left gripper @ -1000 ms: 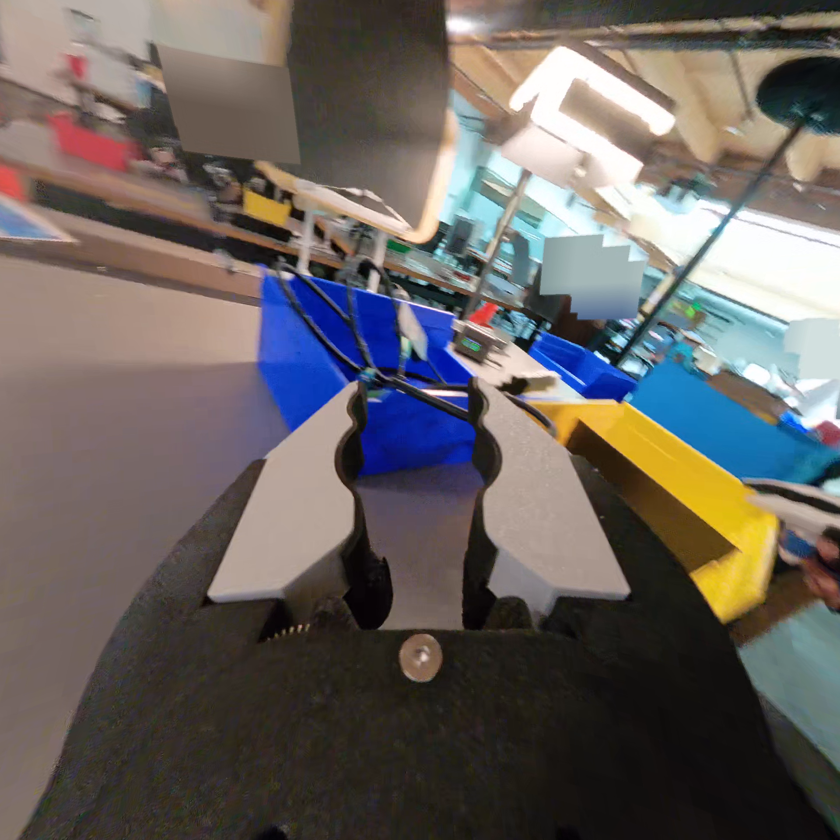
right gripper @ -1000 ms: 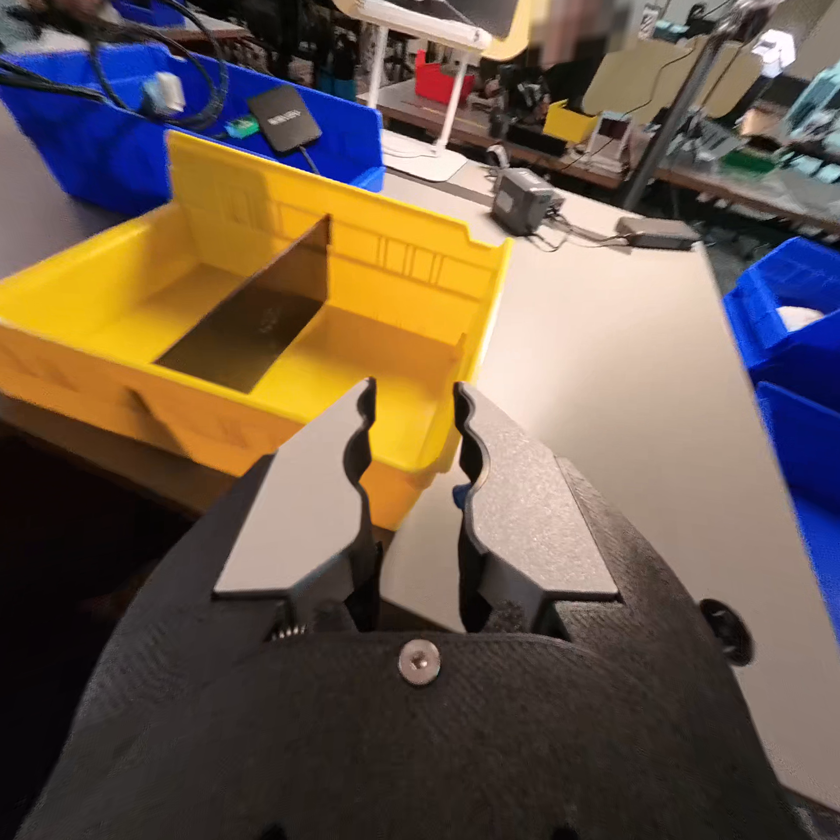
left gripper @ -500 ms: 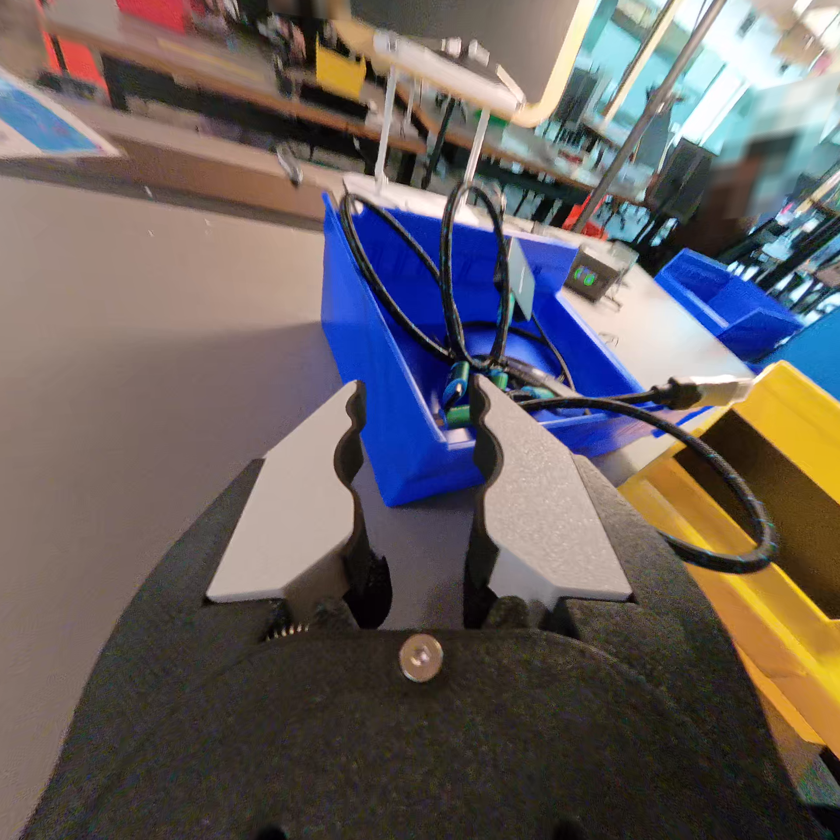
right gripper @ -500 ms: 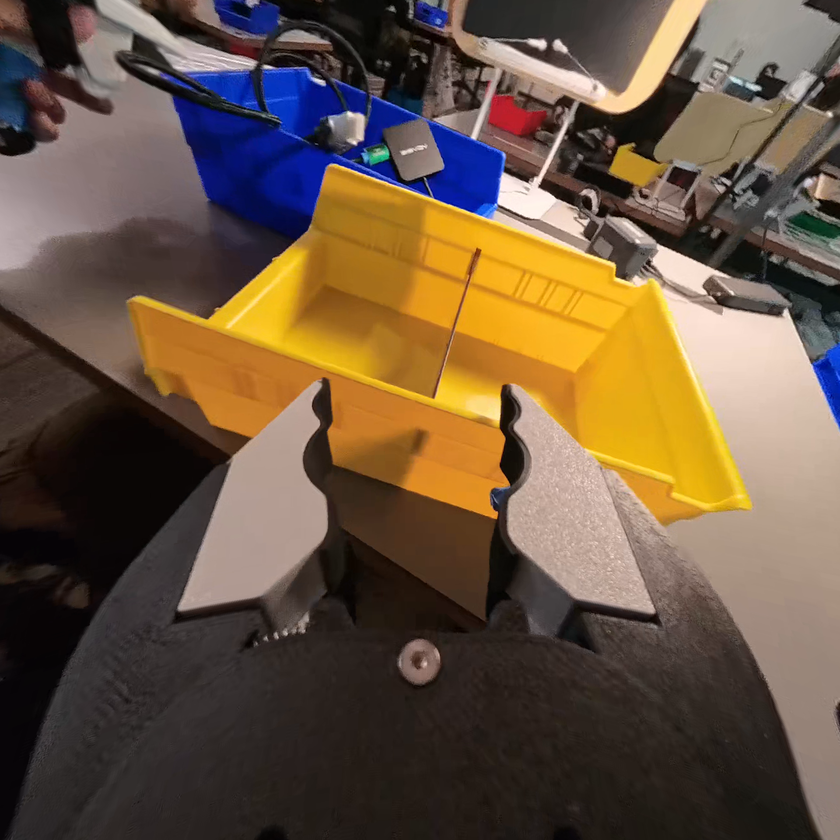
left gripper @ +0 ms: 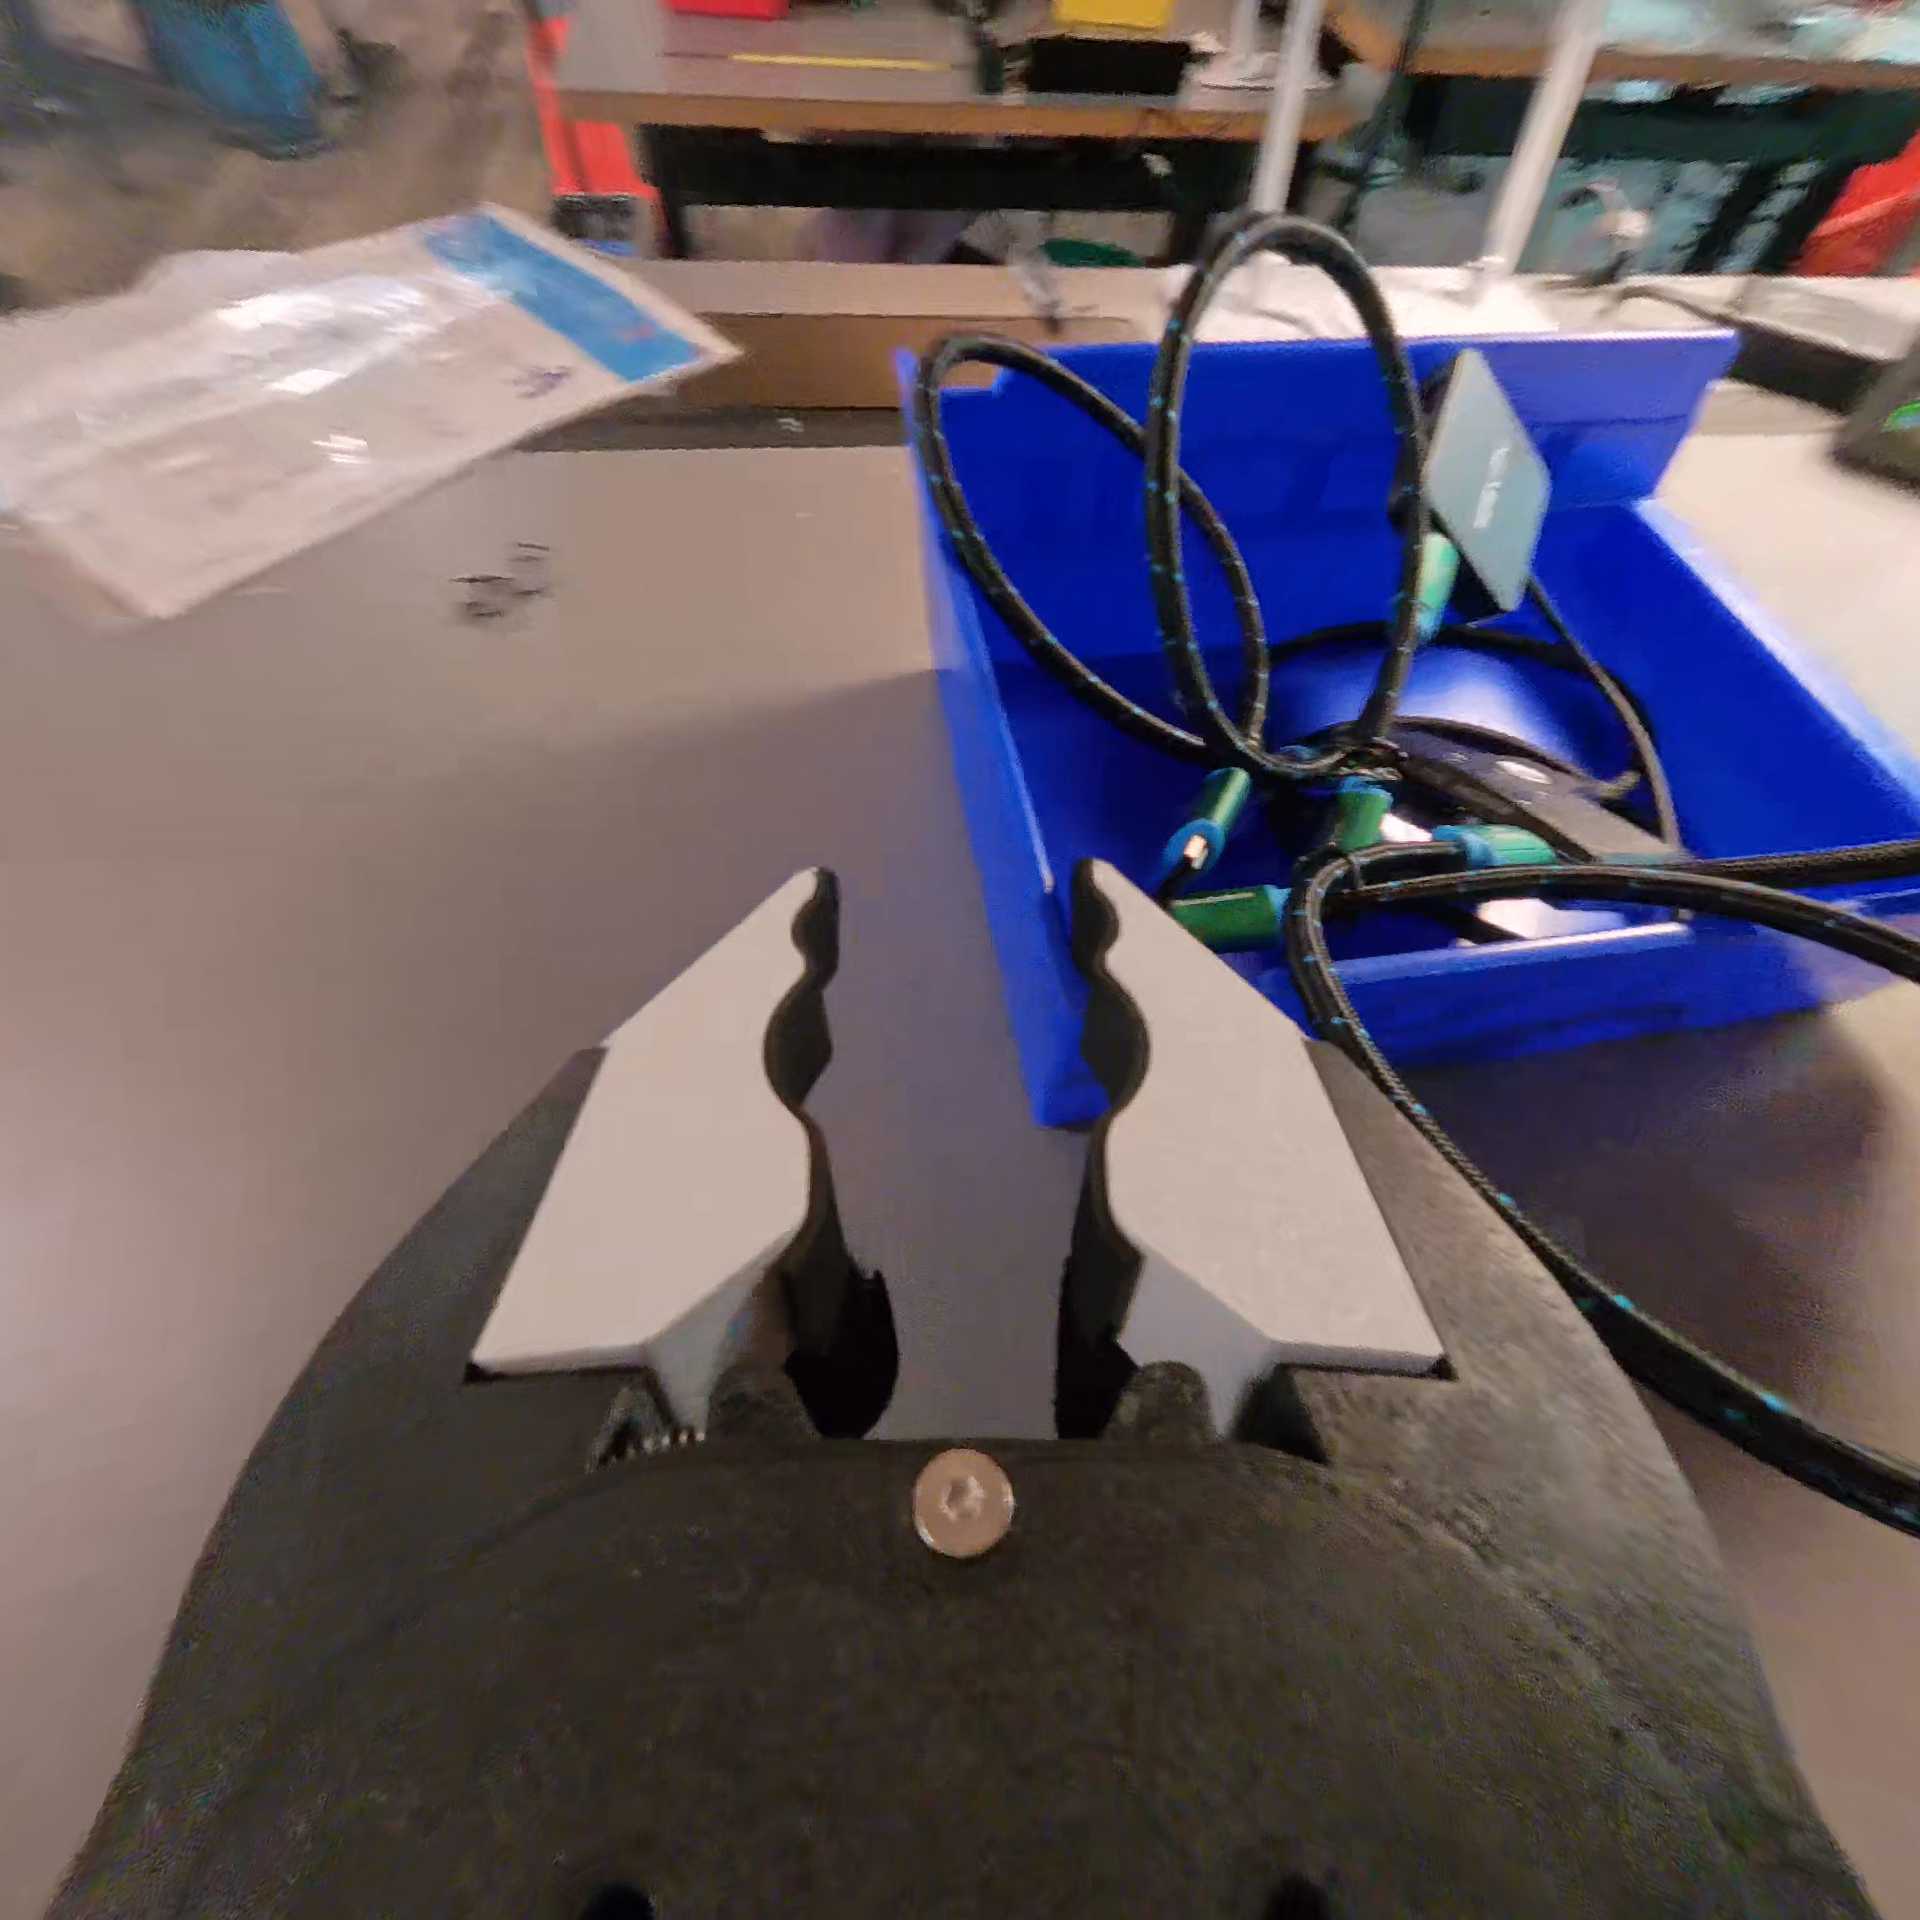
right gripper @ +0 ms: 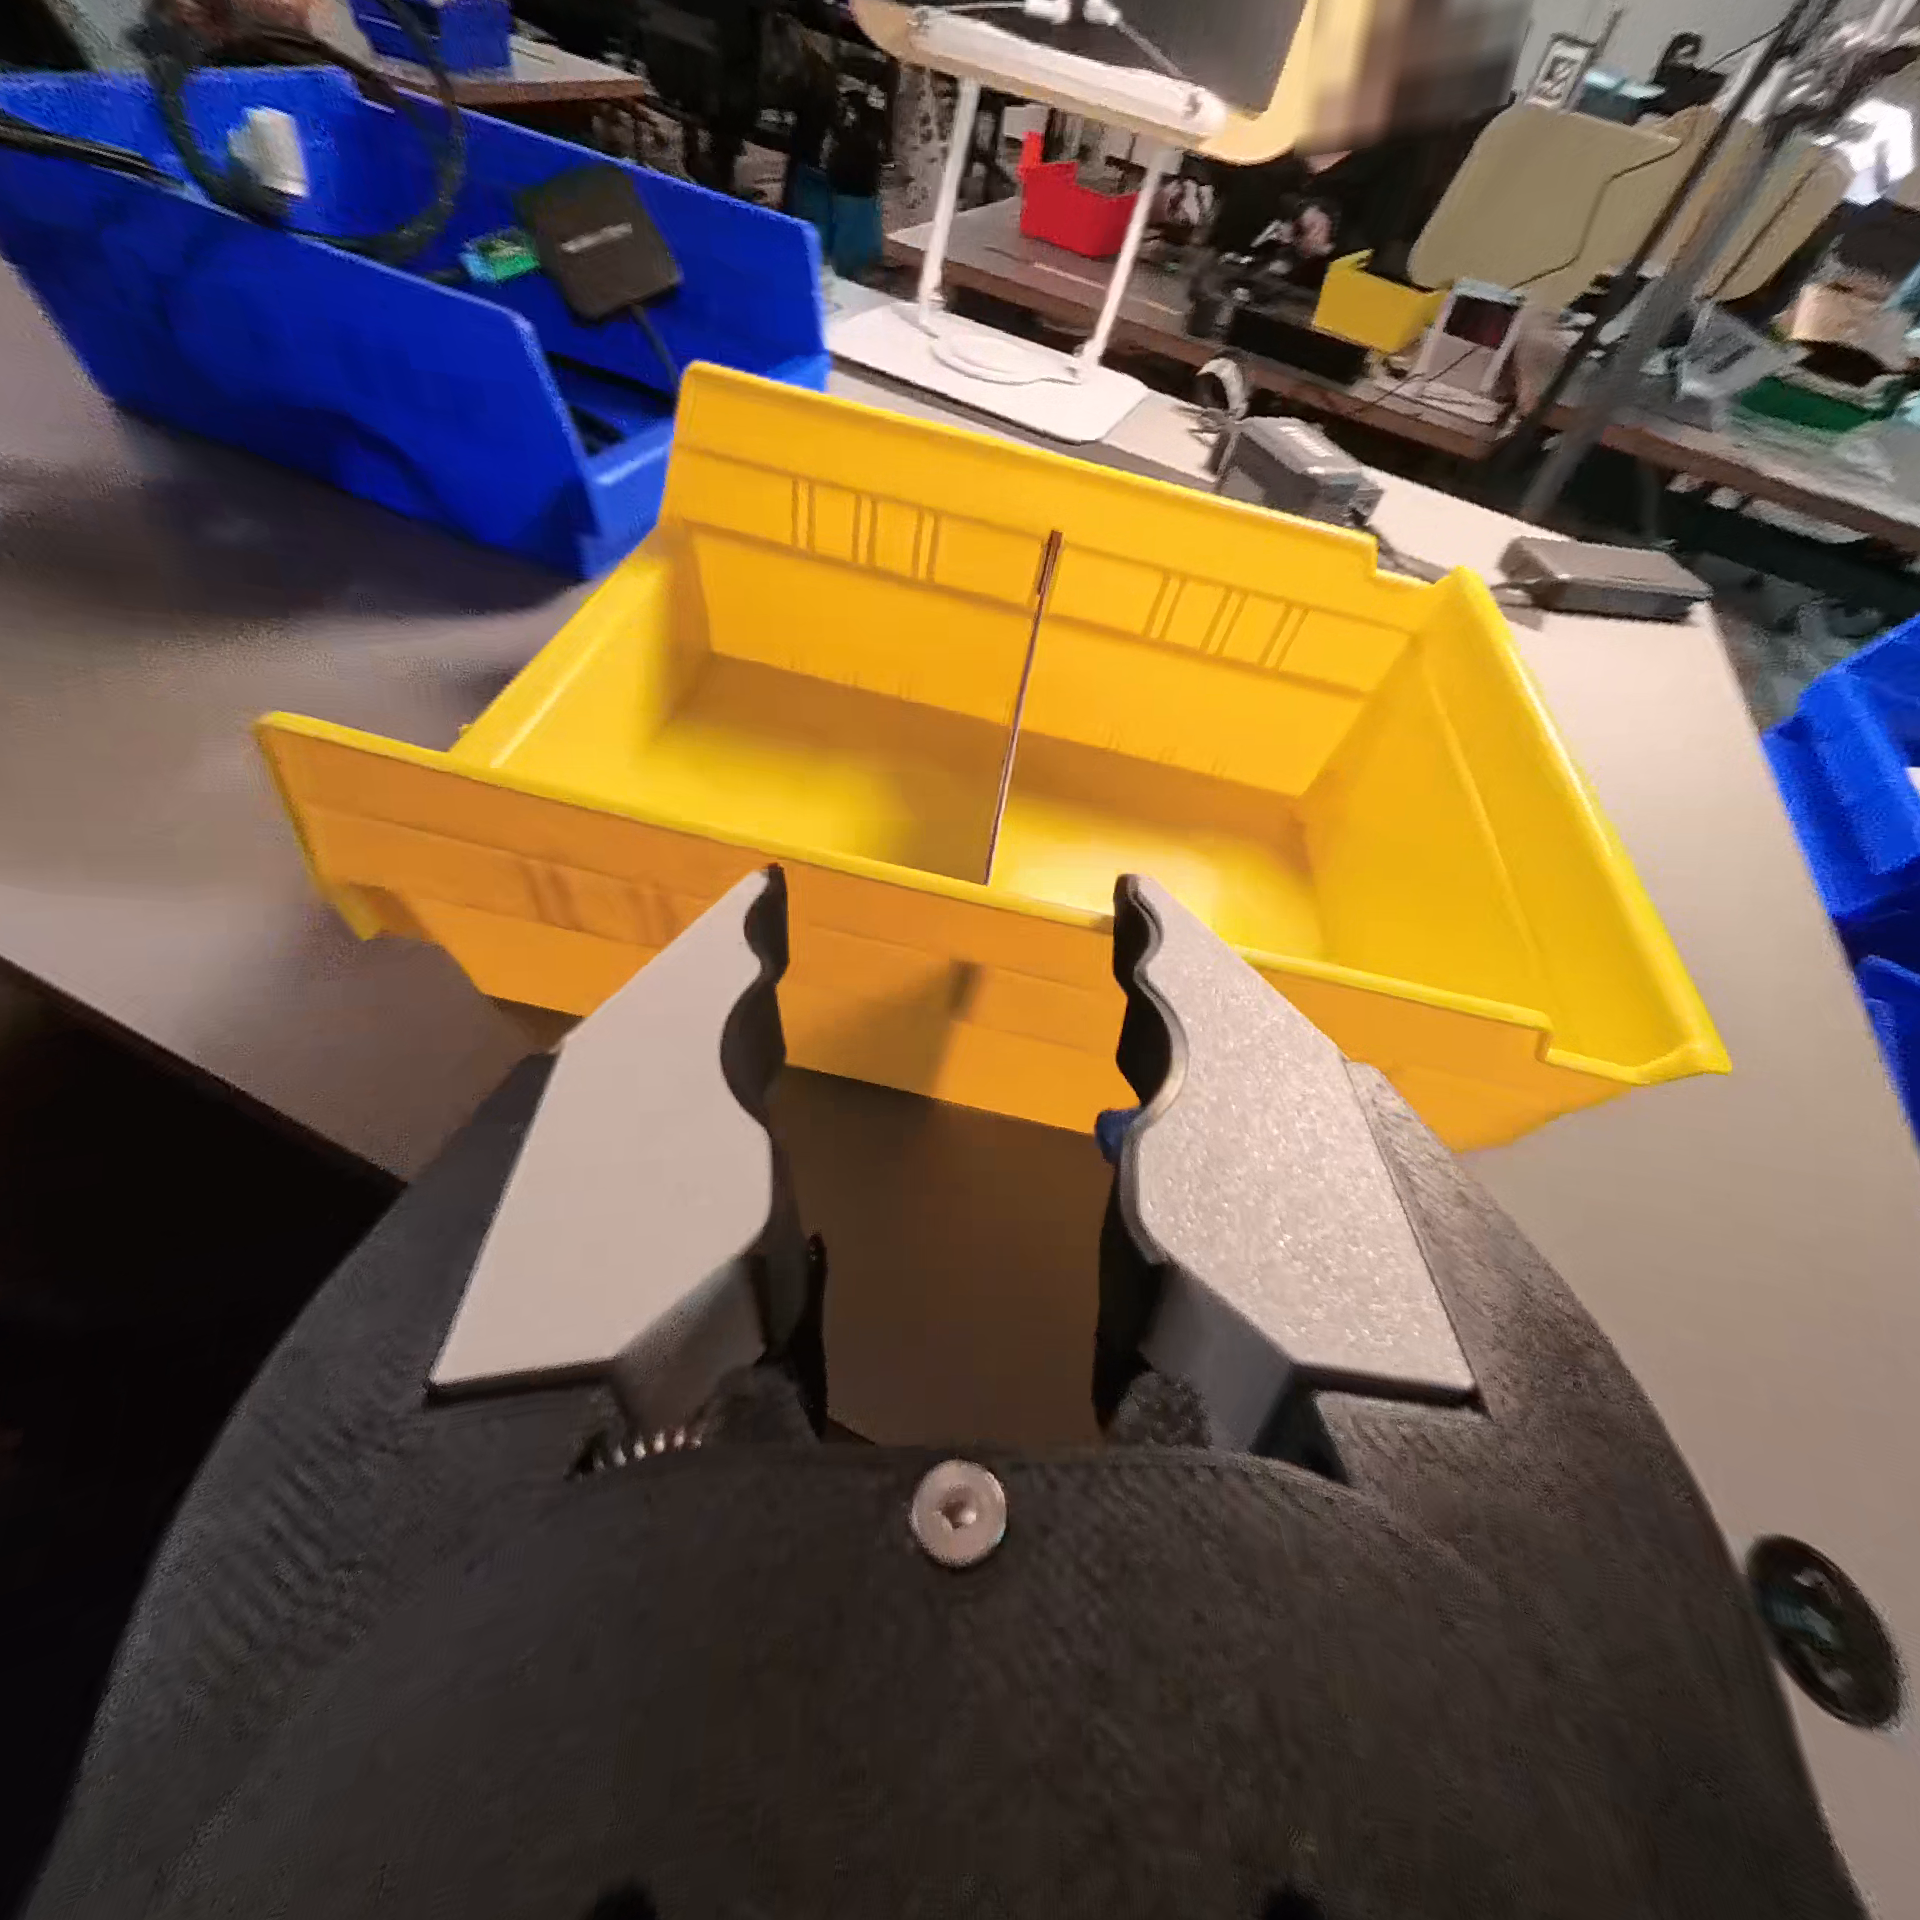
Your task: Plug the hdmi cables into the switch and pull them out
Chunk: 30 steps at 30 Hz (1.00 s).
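Right gripper (right gripper: 951,899) fingers spread apart, nothing between them, low centre of frame. Just beyond: empty yellow bin (right gripper: 1475,831) with thin divider (right gripper: 1023,707) on grey surface (right gripper: 1621,1247). Upper left: blue bin (right gripper: 343,353) holding black cables (right gripper: 416,223), dark flat device (right gripper: 597,244).

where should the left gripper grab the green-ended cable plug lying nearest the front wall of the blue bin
Probably the green plug body, not the braided cable. It lies flat along the blue bin front wall, so bring the open left gripper down from above, fingers across its narrow sides.
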Each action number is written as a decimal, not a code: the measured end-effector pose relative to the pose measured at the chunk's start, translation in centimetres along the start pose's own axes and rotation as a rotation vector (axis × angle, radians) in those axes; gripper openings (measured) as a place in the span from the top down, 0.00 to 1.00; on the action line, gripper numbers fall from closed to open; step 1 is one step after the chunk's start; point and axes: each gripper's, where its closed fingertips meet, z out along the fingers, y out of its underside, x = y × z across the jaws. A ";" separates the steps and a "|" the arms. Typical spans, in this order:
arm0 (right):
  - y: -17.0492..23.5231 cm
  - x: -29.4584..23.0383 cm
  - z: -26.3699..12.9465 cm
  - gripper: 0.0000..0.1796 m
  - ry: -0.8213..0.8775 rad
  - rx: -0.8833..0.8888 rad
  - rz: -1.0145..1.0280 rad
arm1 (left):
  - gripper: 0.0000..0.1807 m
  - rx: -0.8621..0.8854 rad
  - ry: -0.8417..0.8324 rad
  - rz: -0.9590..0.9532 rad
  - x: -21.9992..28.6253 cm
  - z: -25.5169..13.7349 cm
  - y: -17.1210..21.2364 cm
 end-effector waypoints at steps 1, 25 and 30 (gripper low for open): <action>-0.1 -0.3 -0.4 0.63 -0.012 0.010 0.002 | 0.74 0.020 -0.052 0.014 -1.3 -1.3 -0.5; -0.4 3.1 -1.9 0.57 0.400 0.056 -0.020 | 0.98 0.098 0.002 0.714 19.6 0.2 -0.1; -1.5 3.6 -4.7 0.54 0.286 0.103 0.094 | 0.82 0.038 0.083 0.550 16.9 -3.5 -0.3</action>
